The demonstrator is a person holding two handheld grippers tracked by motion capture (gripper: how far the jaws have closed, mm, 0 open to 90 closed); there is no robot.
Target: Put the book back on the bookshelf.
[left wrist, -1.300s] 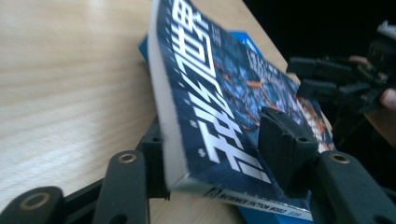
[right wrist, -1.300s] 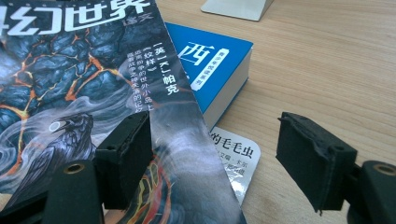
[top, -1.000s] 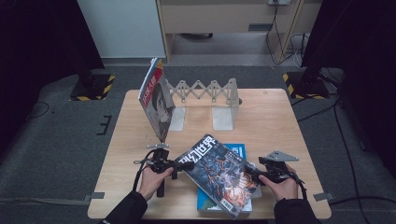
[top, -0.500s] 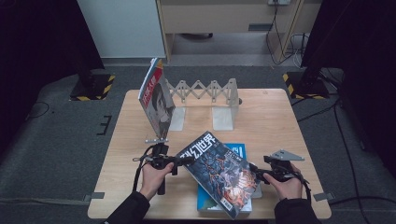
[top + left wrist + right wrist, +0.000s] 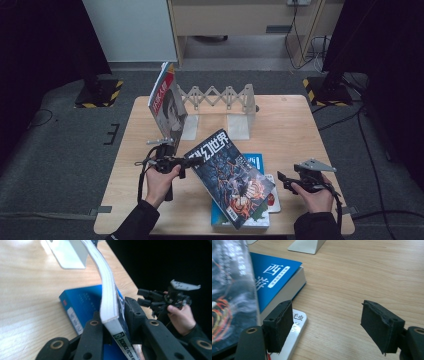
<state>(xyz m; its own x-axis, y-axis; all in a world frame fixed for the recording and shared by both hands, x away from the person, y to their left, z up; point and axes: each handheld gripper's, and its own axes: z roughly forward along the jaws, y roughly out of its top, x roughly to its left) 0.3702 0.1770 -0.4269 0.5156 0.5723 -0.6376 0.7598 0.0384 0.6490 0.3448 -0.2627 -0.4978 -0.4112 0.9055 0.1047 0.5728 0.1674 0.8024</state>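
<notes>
A dark science-fiction magazine hangs tilted above the table, with my left gripper shut on its upper left corner. In the left gripper view the jaws have just been closing, and both pads now press the magazine by its spine, where my left gripper holds it. Under it lies a blue book flat on the table. My right gripper stands open to the right of the magazine, apart from it. The right gripper view shows my right gripper with only bare wood between its pads.
A white accordion book rack with two bookends stands at the back of the wooden table. Another magazine leans upright at its left end. A thin white booklet lies beside the blue book.
My left gripper has risen with the magazine's corner, so the magazine tilts higher off the blue book. My right gripper has drawn away to the right.
</notes>
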